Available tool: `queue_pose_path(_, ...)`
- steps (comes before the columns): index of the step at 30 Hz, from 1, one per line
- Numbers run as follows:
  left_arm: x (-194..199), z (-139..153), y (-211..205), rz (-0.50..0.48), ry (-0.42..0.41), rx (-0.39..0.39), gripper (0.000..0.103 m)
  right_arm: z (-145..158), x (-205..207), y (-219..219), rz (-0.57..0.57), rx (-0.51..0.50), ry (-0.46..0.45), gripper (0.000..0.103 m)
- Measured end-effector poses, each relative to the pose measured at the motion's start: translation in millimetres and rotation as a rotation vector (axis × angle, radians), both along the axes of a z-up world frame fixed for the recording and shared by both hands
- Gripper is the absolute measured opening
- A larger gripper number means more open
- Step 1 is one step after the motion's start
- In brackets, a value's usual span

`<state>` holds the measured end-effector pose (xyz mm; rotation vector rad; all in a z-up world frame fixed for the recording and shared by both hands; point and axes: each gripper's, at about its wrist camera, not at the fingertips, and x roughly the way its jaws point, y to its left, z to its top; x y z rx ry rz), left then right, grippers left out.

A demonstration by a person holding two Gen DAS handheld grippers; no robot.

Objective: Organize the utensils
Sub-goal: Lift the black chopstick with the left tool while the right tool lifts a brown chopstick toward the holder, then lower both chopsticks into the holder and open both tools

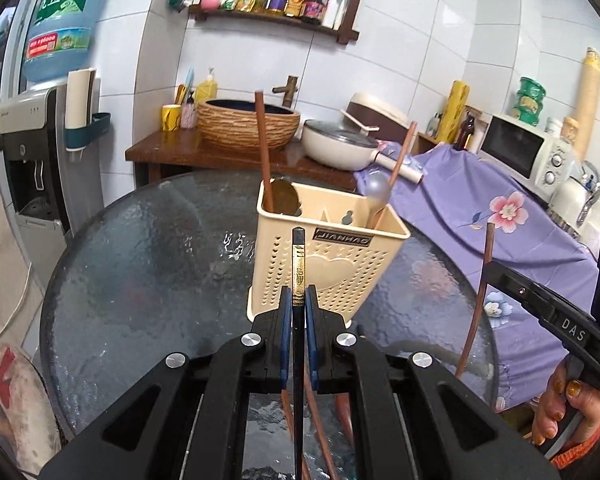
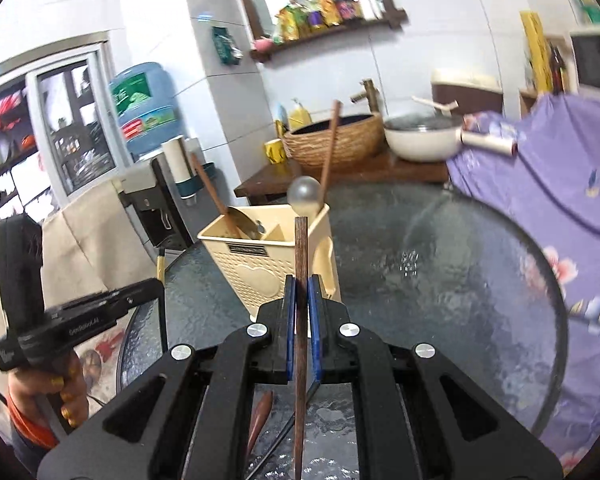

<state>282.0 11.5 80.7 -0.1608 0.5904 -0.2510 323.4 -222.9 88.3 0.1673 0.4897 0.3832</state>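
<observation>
A beige slotted utensil holder point(image 1: 328, 264) point(image 2: 260, 264) stands on the round glass table point(image 1: 148, 264). Two wooden-handled spoons lean in it, one at the left point(image 1: 265, 148) and one at the right point(image 1: 400, 156). My left gripper point(image 1: 299, 292) is shut on a black chopstick with a gold band point(image 1: 299, 268), raised just in front of the holder. My right gripper point(image 2: 301, 280) is shut on a brown wooden chopstick point(image 2: 301, 248), also close before the holder. Each gripper shows in the other's view, the right gripper point(image 1: 490, 266) and the left gripper point(image 2: 158, 280).
Loose brown and black utensils point(image 2: 260, 412) lie on the glass under the grippers. Behind the table stands a wooden counter with a woven basin point(image 1: 248, 124) and a white pan point(image 1: 340, 144). A purple floral cloth point(image 1: 500, 208) and a microwave point(image 1: 528, 152) are on the right, a water dispenser point(image 1: 40, 160) on the left.
</observation>
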Motion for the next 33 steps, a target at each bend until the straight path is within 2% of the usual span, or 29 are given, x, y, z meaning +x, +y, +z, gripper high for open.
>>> queue_pose_path(9,-25,29,-2,-0.039,-0.079,0.014,0.007,29,-35,8,0.036,-0.075,-0.086,0.007)
queue_pose_path(23,-28,51,-5,-0.093,-0.119,0.007,0.007,58,-37,14,0.086,-0.064,-0.109,0.007)
queue_pose_path(28,-22,75,-10,-0.118,-0.153,0.023,0.007,79,-22,19,0.115,-0.055,-0.108,0.007)
queue_pose_path(33,-10,114,-15,-0.135,-0.202,0.041,0.007,115,-6,25,0.136,-0.042,-0.13,0.007)
